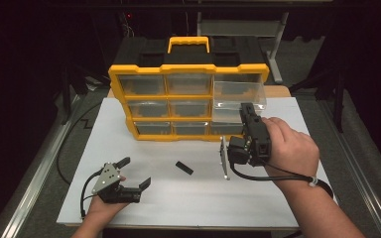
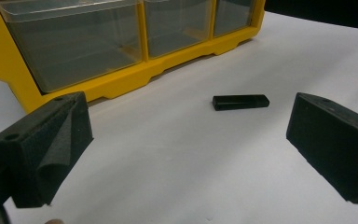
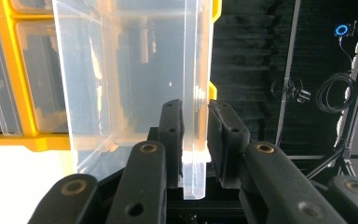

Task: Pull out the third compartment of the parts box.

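Currently | right gripper: jaws nipping clear drawer wall between them, drawer half out | left gripper: jaws wide, empty, black block ahead | advice: pull straight, level, grip firm.

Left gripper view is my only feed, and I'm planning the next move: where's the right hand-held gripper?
Observer: The right hand-held gripper is at the pulled-out top right drawer of the organizer.
Operator: Gripping it?
Observer: Its jaws straddle one clear wall of the drawer; I can't tell if the pads press on it.
Operator: Anything inside that drawer?
Observer: It looks empty.
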`<state>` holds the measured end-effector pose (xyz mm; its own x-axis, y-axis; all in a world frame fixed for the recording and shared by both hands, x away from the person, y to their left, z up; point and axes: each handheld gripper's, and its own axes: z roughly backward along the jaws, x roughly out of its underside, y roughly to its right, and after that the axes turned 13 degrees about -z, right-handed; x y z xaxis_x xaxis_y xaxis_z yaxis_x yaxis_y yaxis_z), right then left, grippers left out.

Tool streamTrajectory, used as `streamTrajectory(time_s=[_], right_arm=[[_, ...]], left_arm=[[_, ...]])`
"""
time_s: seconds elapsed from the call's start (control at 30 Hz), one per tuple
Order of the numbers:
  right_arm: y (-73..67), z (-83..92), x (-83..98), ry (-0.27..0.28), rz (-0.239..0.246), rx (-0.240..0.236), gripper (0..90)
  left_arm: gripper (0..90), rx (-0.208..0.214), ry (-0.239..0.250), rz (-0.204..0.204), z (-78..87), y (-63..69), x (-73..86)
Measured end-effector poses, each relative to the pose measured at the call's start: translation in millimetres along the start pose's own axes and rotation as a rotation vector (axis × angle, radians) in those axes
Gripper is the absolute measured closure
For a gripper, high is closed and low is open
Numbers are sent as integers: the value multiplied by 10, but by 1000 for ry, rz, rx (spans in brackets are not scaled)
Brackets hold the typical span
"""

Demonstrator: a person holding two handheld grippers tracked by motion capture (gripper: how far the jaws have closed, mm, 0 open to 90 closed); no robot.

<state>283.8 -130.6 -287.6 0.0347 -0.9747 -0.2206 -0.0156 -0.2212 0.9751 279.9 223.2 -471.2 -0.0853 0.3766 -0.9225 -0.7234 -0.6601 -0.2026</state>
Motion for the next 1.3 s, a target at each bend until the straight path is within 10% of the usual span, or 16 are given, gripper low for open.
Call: streamTrajectory(time_s=[0.57,1.3], right_arm=[[-235,210,168,37,-73,-62,464],[-1194,129,464,-22,-62,-232,412]], left_arm=[[14,1,-5,0,-9,7,4],[14,5,-6,-3,-14,16,5]])
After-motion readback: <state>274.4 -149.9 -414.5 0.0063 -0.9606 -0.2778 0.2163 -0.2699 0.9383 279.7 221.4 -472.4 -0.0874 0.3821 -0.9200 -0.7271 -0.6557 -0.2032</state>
